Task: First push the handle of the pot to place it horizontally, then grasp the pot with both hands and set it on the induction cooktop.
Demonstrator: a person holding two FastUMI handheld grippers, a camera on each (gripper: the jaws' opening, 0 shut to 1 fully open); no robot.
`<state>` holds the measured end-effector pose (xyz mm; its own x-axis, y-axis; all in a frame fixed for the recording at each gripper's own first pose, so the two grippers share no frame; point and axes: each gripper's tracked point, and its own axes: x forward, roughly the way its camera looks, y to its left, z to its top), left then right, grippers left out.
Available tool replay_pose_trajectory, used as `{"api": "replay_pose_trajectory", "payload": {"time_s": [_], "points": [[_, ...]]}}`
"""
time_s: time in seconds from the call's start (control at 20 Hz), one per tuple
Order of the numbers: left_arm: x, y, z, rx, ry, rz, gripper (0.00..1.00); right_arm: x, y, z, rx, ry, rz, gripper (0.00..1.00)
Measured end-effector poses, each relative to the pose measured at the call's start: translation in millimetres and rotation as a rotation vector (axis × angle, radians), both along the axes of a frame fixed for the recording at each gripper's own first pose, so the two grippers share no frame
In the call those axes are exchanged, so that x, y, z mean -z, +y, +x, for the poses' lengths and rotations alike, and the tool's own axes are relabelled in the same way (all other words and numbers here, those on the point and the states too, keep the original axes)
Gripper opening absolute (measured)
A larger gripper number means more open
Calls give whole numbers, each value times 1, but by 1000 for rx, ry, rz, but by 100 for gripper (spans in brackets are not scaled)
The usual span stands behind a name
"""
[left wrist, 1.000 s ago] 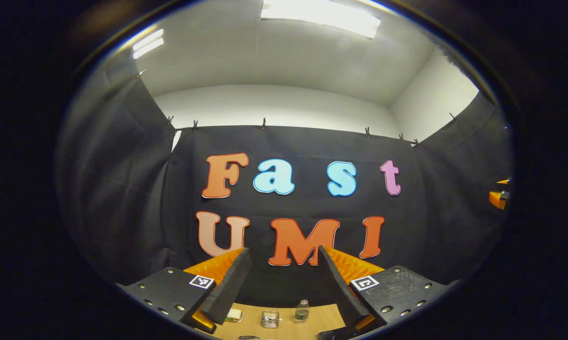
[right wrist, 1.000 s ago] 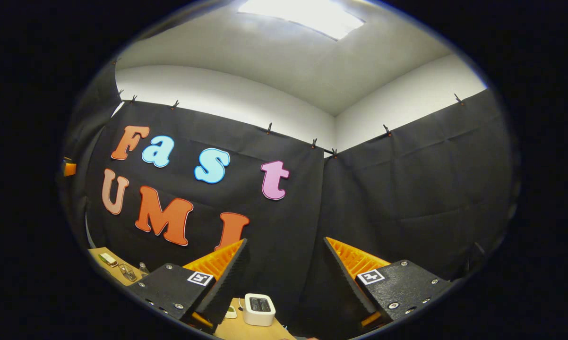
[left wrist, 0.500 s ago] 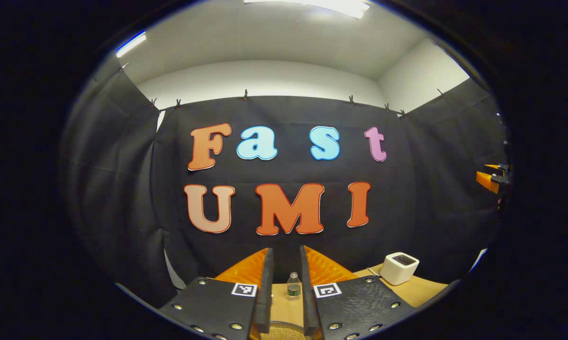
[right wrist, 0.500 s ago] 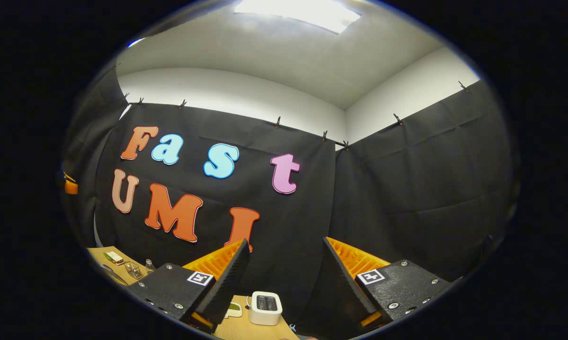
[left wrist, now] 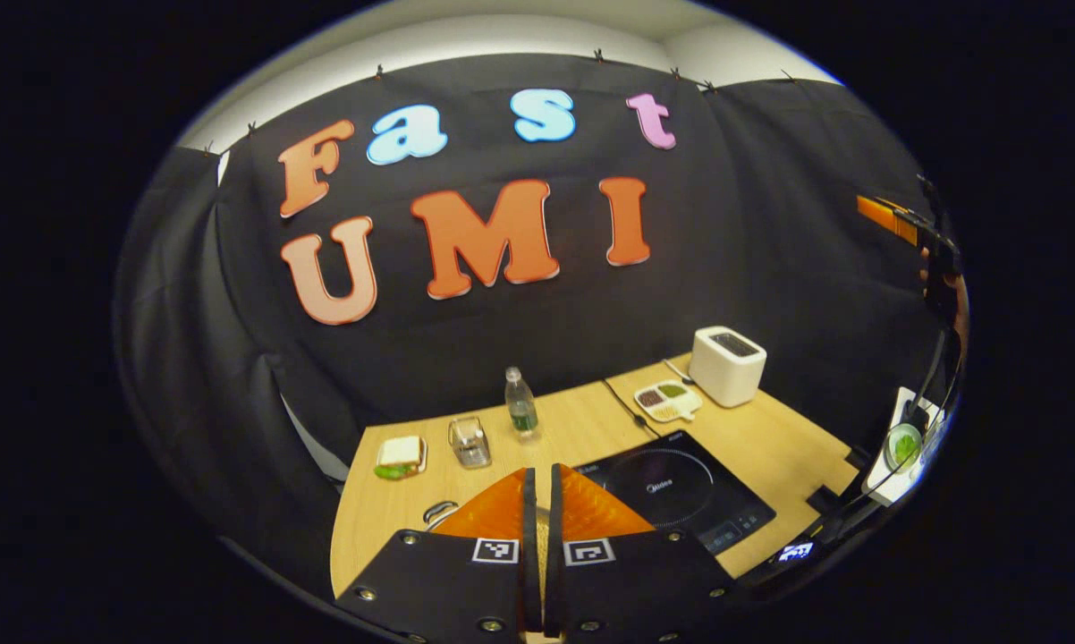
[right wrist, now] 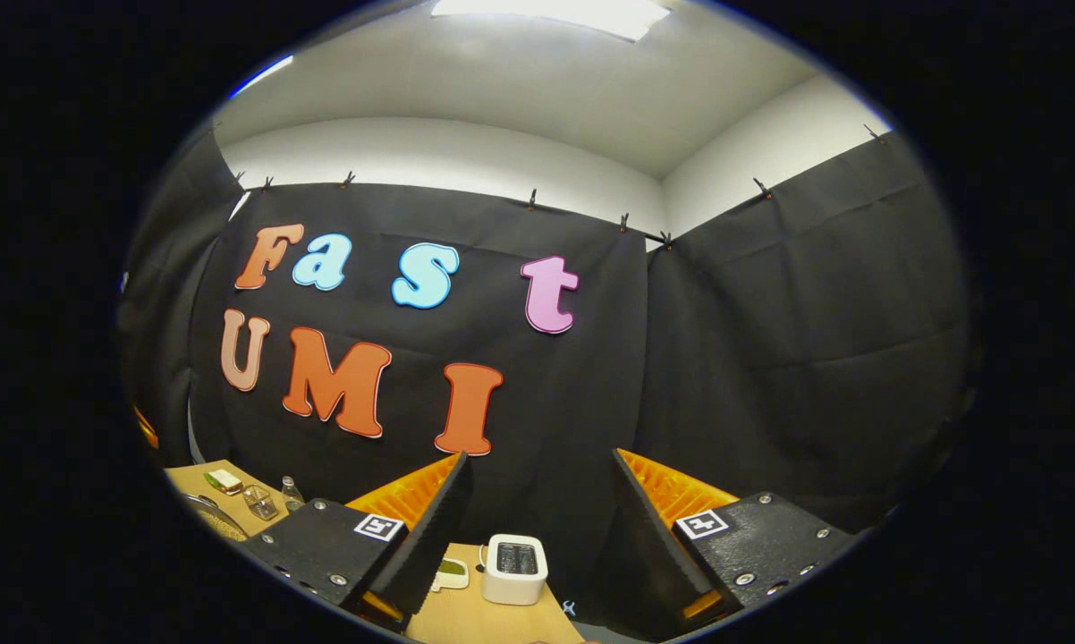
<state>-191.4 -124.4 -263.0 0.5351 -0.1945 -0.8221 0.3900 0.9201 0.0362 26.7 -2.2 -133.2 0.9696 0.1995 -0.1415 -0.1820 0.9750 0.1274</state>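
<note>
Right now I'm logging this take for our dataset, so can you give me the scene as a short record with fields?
left tool: fingers closed together, nothing seen between them
right tool: fingers wide apart, holding nothing
induction cooktop: bare, on the wooden table
toaster: white, behind the cooktop
divided dish: between toaster and cooktop
water bottle: upright near the back
glass: beside the sandwich
pot: metal loop, identity unclear

On the wooden table [left wrist: 591, 420], mid-frame in the left gripper view: white toaster [left wrist: 726, 365] at right, divided dish [left wrist: 667, 399] just left of it, water bottle [left wrist: 520, 402] centre, clear glass [left wrist: 469, 442] beside, sandwich plate [left wrist: 401, 455] far left. In the right gripper view, low centre: toaster [right wrist: 515, 569], dish [right wrist: 450, 574] beside; bottle [right wrist: 292, 493], glass [right wrist: 258, 502] lower left.
</note>
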Motion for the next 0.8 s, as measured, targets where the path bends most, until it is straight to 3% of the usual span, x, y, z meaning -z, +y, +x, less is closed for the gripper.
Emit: {"api": "replay_pose_trajectory", "payload": {"time_s": [0.3,0.4,0.6,0.8], "points": [[72,20,-87,33,319,109,0,22,-2,1,-9,39,2,95],[92,30,-114,44,407,143,3,28,-3,1,-4,52,1,95],[114,54,-152,59,575,188,0,36,-4,-2,15,81,1,95],[125,75,-195,104,732,216,4,39,2,-6,40,109,-15,95]]}}
